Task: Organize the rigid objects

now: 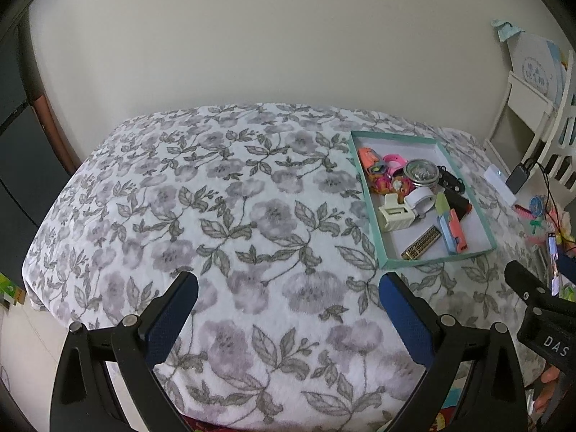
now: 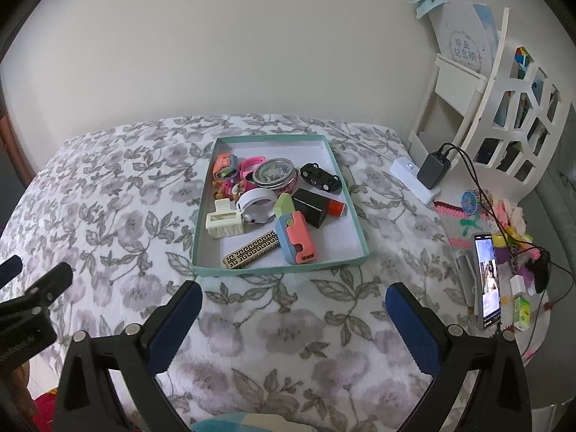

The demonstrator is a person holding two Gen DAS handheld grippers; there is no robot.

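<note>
A teal-rimmed shallow box (image 2: pixel 201 223) (image 1: pixel 367 194) lies on the floral blanket. It holds several small objects: a cream hair claw (image 2: pixel 223 221) (image 1: pixel 394 214), a gold-patterned bar (image 2: pixel 252 250) (image 1: pixel 421 243), an orange-and-blue toy (image 2: pixel 298 241) (image 1: pixel 453 232), a black block with a red end (image 2: pixel 315 208), a black toy car (image 2: pixel 320 176), a round tin (image 2: pixel 275 174) (image 1: pixel 420 172), a white band (image 2: pixel 255 203) and pink pieces. My right gripper (image 2: pixel 293 306) hangs open just in front of the box. My left gripper (image 1: pixel 288 295) is open over bare blanket, left of the box.
A floral blanket (image 1: pixel 216 216) covers the surface. To the right stand a white shelf (image 2: pixel 504 108), a power bank with cables (image 2: pixel 433 171), a lit phone (image 2: pixel 487 277) and small clutter. A wall rises behind. The other gripper shows at each view's edge.
</note>
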